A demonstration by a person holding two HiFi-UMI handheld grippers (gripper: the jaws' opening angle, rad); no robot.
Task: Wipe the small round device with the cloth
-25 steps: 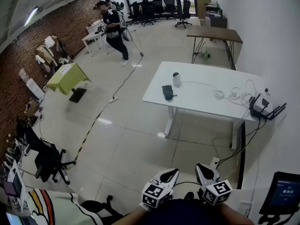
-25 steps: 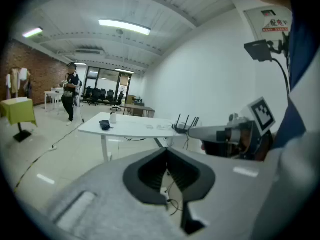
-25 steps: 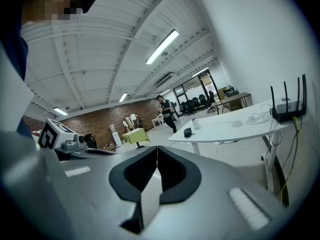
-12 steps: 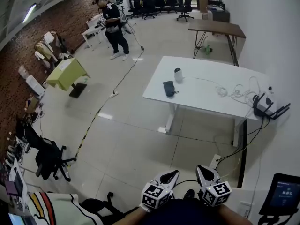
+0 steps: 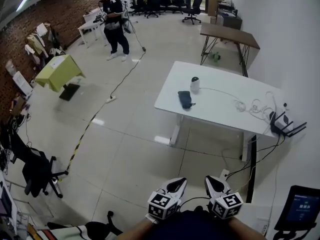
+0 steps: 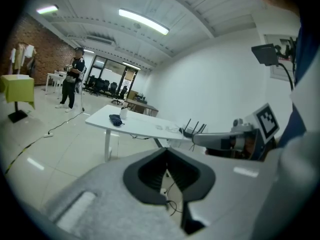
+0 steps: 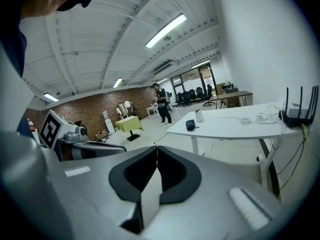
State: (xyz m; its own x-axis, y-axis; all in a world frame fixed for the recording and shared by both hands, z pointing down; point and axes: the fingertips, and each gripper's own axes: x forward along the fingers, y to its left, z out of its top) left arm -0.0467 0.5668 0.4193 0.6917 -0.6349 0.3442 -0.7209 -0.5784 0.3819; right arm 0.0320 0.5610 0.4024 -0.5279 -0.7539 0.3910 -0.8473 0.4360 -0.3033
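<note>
The small round white device (image 5: 195, 84) stands on a white table (image 5: 220, 116) across the room, with a cable running off to its right. Just left of it and nearer to me lies the dark folded cloth (image 5: 185, 99). My left gripper (image 5: 177, 185) and right gripper (image 5: 213, 183) are side by side at the bottom of the head view, far from the table, both shut with nothing in them. The left gripper view shows the cloth (image 6: 115, 119) and device (image 6: 123, 114) small beyond the left gripper (image 6: 167, 152). The right gripper view shows the device (image 7: 199, 115) beyond the right gripper (image 7: 157, 153).
A black router (image 5: 283, 126) and tangled white cables (image 5: 250, 106) lie at the table's right end. A person (image 5: 113, 23) stands far back left. A yellow-green stand (image 5: 57, 71), an office chair (image 5: 36, 170), a brown table (image 5: 230, 34), a floor cable and a screen (image 5: 301, 207) surround the tiled floor.
The head view has shifted forward and turned, so the white table sits lower and a little nearer. The far person has straightened up and stepped left. Both grippers stay shut at the bottom.
</note>
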